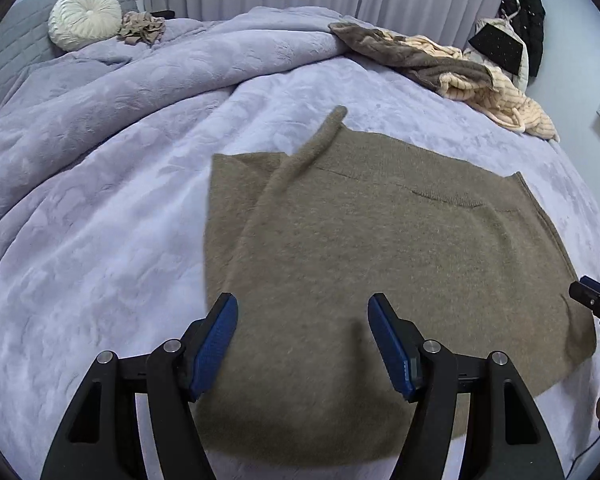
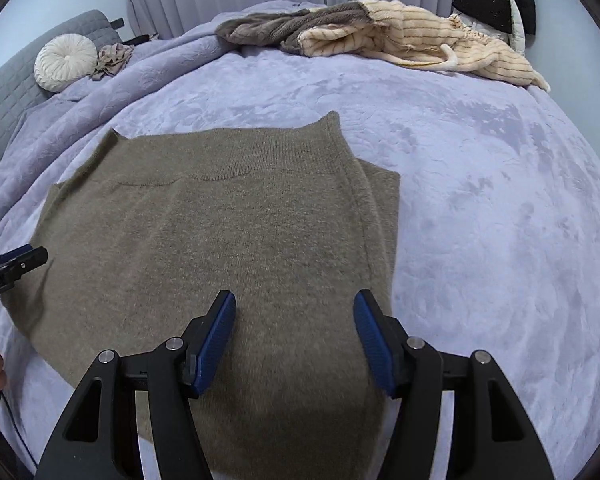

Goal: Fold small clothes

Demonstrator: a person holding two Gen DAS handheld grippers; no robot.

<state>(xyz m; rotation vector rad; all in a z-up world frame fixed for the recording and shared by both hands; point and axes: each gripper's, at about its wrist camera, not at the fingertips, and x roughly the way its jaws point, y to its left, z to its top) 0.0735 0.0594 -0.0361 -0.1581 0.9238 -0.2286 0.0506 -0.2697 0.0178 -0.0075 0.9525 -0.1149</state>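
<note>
Beyond left tongs point(image 1: 302, 322), folded-over sleeve point(image 1: 300, 160)

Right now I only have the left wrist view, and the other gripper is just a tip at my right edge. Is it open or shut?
Observer: Open. The right gripper has its pads spread wide, holding nothing, over the sweater near its front edge.
Operator: What does the sweater's right side look like?
Observer: A second layer shows beyond the top layer's right edge, lying flat on the blanket.
Operator: And the far right corner?
Observer: A ribbed band runs along the far edge there and ends in a small point.
</note>
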